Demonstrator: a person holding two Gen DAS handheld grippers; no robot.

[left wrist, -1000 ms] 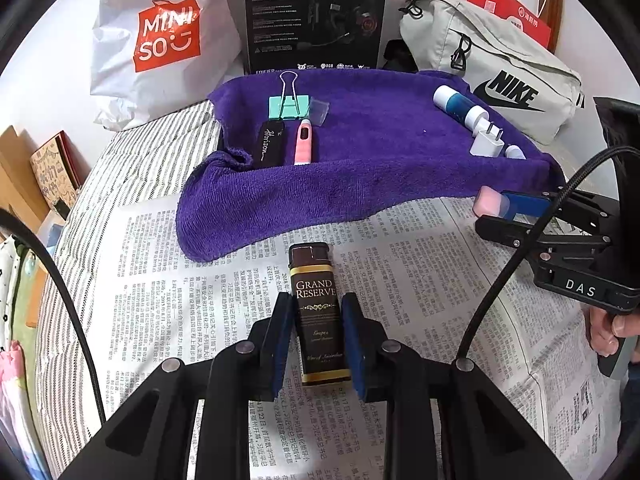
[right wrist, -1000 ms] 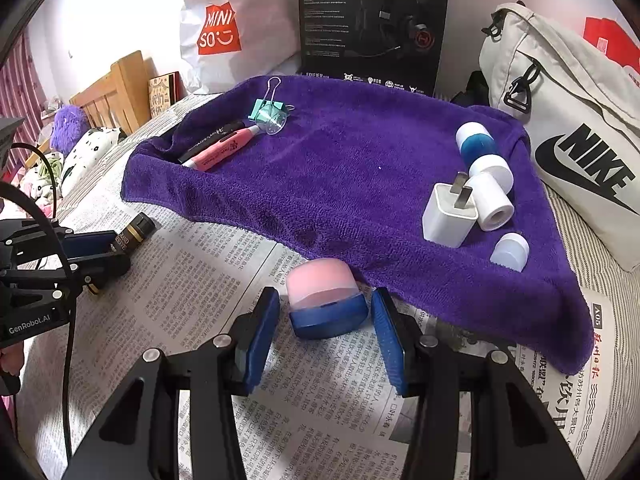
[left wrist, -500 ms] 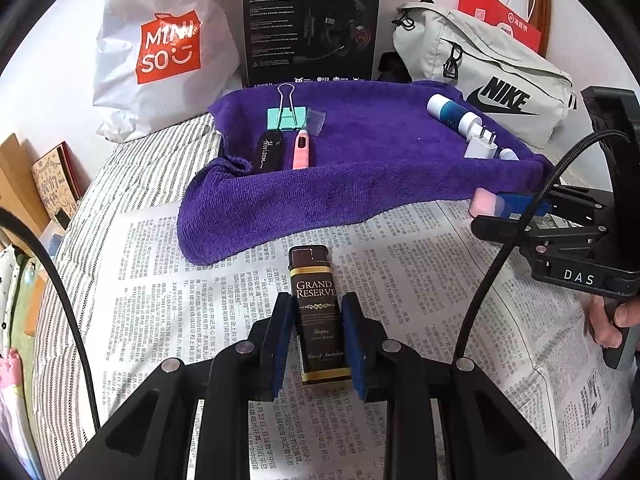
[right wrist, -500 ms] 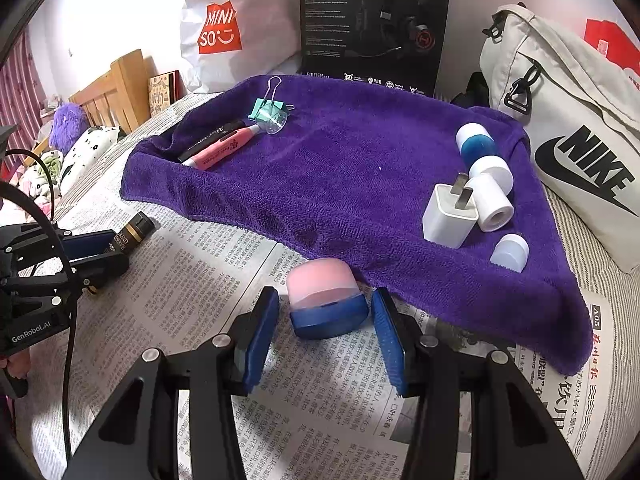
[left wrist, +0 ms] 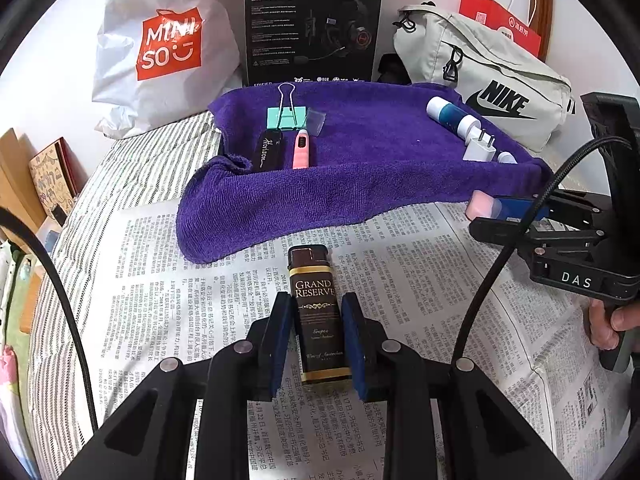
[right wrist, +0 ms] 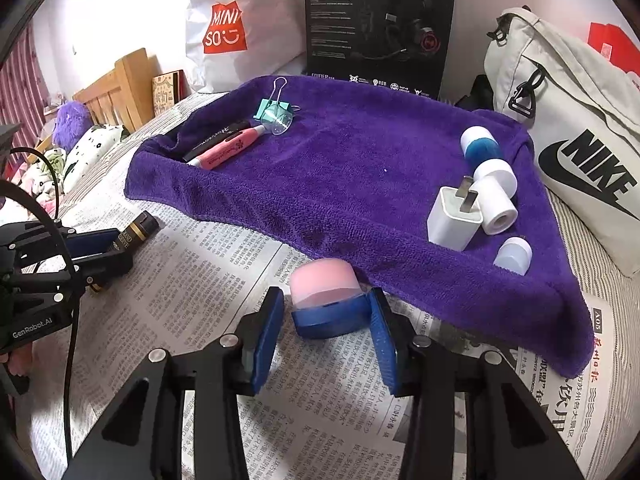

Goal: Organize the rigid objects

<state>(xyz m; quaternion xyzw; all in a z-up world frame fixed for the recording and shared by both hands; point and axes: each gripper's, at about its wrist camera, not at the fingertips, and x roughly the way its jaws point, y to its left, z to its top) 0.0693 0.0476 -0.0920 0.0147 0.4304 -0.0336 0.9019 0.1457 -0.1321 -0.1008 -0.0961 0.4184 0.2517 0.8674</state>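
Note:
My left gripper (left wrist: 315, 300) is shut on a dark brown "Grand Reserve" lighter (left wrist: 310, 268), which lies on the newspaper (left wrist: 420, 280) just in front of the purple towel (left wrist: 380, 160). In the right wrist view, that gripper (right wrist: 108, 248) and the lighter (right wrist: 138, 228) are at the left. The jaws of my right gripper (right wrist: 326, 300) are closing around a pink-topped blue jar (right wrist: 324, 300) at the towel's (right wrist: 360, 184) near edge. A thin gap remains at the left pad. The left wrist view shows the jar (left wrist: 480, 204) at the right.
On the towel lie a green binder clip (left wrist: 286, 116), a black pen (left wrist: 268, 152), a pink pen (left wrist: 301, 150), a white charger (right wrist: 454, 216), a blue-white bottle (right wrist: 480, 148) and a small cap (right wrist: 512, 256). Behind stand a Miniso bag (left wrist: 168, 44), a headset box (left wrist: 312, 24) and a Nike bag (left wrist: 492, 80).
The right jaws have narrowed around the pink and blue jar. The left gripper has kept its hold on the lighter and has not moved.

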